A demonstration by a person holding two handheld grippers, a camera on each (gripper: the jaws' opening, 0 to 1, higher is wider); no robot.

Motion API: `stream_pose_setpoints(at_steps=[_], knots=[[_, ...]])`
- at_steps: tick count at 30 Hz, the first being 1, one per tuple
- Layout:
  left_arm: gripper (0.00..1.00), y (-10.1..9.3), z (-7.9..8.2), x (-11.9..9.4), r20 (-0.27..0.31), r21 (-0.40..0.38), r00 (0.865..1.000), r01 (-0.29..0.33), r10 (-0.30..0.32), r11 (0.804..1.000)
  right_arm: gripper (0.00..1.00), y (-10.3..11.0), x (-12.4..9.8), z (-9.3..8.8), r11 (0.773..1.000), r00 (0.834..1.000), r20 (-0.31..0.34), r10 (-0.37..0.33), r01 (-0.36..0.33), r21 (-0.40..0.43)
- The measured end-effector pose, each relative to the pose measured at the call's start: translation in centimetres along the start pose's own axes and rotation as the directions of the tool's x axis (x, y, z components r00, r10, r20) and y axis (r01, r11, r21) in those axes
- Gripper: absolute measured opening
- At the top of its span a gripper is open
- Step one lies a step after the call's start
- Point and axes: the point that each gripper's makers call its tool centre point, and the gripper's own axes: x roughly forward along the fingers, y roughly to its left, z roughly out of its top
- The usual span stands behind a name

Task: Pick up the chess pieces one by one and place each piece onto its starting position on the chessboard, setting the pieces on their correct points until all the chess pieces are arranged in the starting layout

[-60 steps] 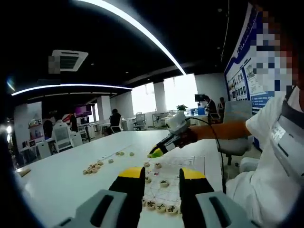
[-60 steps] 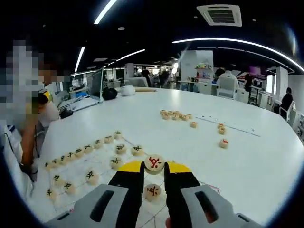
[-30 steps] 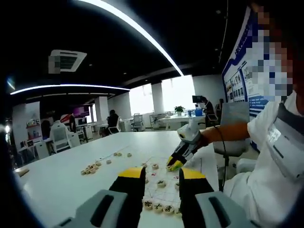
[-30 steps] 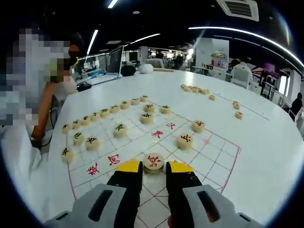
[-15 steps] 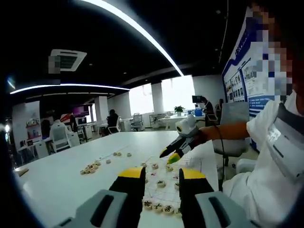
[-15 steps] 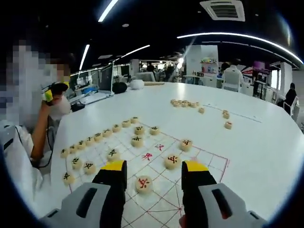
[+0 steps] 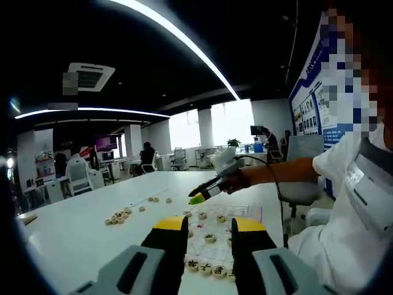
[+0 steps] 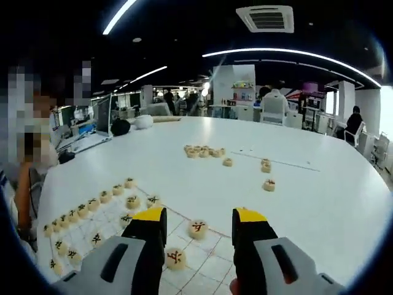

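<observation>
Several loose chess pieces (image 8: 201,150) upper centre on surface (image 8: 319,203): likely light, rigid, slick discs, best pinched across the rim; right tongs (image 8: 198,222) wide open, empty; left tongs (image 7: 209,232) parted, empty.

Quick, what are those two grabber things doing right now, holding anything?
Left gripper: jaws apart, nothing between them, held above the table.
Right gripper: jaws open wide, holding nothing; a red-marked piece sits on the chessboard between them.
</observation>
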Motion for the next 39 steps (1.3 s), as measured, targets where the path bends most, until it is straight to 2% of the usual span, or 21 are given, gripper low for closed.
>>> stream_pose_setpoints(at_steps=[4, 9, 19, 24, 29, 33, 35, 37, 38, 39], knots=[[0.30, 0.1, 0.0, -0.1, 0.001, -0.002, 1.000, -0.005, 0.005, 1.000, 0.42, -0.7, 2.4, 0.1, 1.000, 1.000, -0.025, -0.007, 0.008, 0.021], [0.30, 0.5, -0.2, -0.1, -0.005, -0.008, 1.000, -0.016, 0.016, 1.000, 0.42, -1.0, 5.8, 0.6, 1.000, 0.998, -0.062, -0.025, 0.025, 0.002], [0.30, 1.4, -0.3, -0.8, 0.003, -0.017, 0.999, -0.041, 0.041, 0.999, 0.41, -2.8, 12.1, 2.3, 0.997, 0.995, -0.058, -0.077, 0.076, -0.023], [0.30, 1.5, -0.3, -0.8, 0.001, -0.019, 0.999, -0.043, 0.043, 0.999, 0.39, -4.4, 15.1, 2.1, 0.991, 0.988, -0.065, -0.137, 0.136, -0.017], [0.30, 1.6, -0.3, -0.9, 0.004, -0.019, 0.999, -0.045, 0.045, 0.999, 0.38, -6.0, 17.6, 2.4, 0.983, 0.983, -0.048, -0.179, 0.180, 0.027], [0.30, 1.8, -0.5, -0.9, -0.003, -0.017, 0.999, -0.046, 0.046, 0.999, 0.38, -6.2, 18.3, 1.8, 0.978, 0.978, -0.072, -0.196, 0.200, 0.052], [0.30, 2.0, -0.4, -1.0, 0.001, -0.020, 0.999, -0.051, 0.051, 0.999, 0.37, -6.5, 18.7, 2.1, 0.976, 0.977, -0.066, -0.205, 0.209, 0.057], [0.30, 2.0, -0.3, -1.0, 0.005, -0.022, 0.999, -0.051, 0.051, 0.998, 0.33, -6.4, 19.0, 2.3, 0.976, 0.975, -0.063, -0.211, 0.214, 0.039], [0.30, 2.0, -0.3, -1.0, 0.005, -0.023, 0.999, -0.052, 0.052, 0.998, 0.28, -6.6, 19.2, 2.2, 0.975, 0.972, -0.073, -0.221, 0.222, 0.001], [0.30, 2.0, -0.3, -1.0, 0.006, -0.023, 0.999, -0.052, 0.052, 0.998, 0.20, -6.4, 19.4, 2.3, 0.975, 0.973, -0.068, -0.221, 0.222, 0.005]])
